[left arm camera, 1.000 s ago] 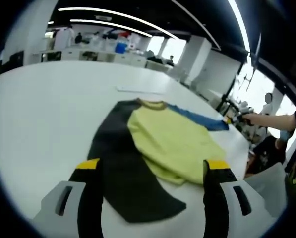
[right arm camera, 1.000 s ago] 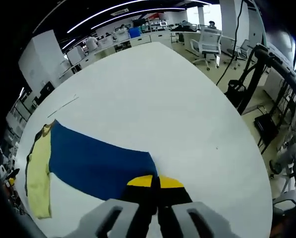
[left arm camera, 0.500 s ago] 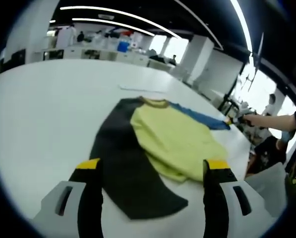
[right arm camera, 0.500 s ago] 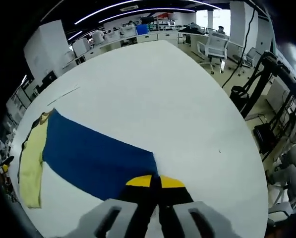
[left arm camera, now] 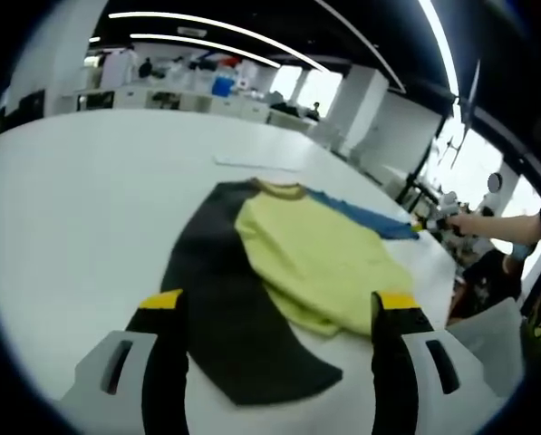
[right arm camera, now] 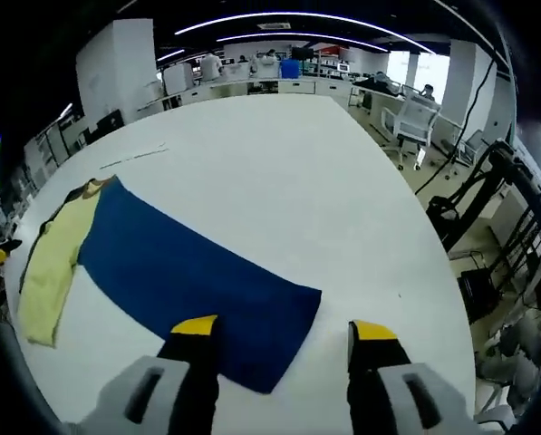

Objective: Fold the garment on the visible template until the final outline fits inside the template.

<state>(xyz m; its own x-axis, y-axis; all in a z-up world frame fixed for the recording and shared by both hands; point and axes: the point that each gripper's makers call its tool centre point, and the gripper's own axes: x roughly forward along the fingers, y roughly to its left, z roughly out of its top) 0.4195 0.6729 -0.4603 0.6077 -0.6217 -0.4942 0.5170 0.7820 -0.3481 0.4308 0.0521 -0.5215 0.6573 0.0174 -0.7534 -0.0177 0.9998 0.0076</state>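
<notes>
Blue cloth runs out long and flat across the big white table (right arm camera: 279,172): it is one sleeve (right arm camera: 193,281) of a soft long-sleeved shirt (left arm camera: 311,258) with a yellow body, a blue sleeve and a dark grey sleeve (left arm camera: 225,313), lying spread out. The right gripper (right arm camera: 286,333) hangs over the blue cuff with its yellow-tipped jaws parted and nothing between them. The left gripper (left arm camera: 279,304) hovers near the hem, jaws wide apart and empty. A thin pale strip (left arm camera: 255,163) lies on the table beyond the collar; I cannot make out a template outline. My worry is the grasp: pinch only the top layer, or drag the sleeve, and the yellow body may bunch or slide, so the fold lands crooked.
</notes>
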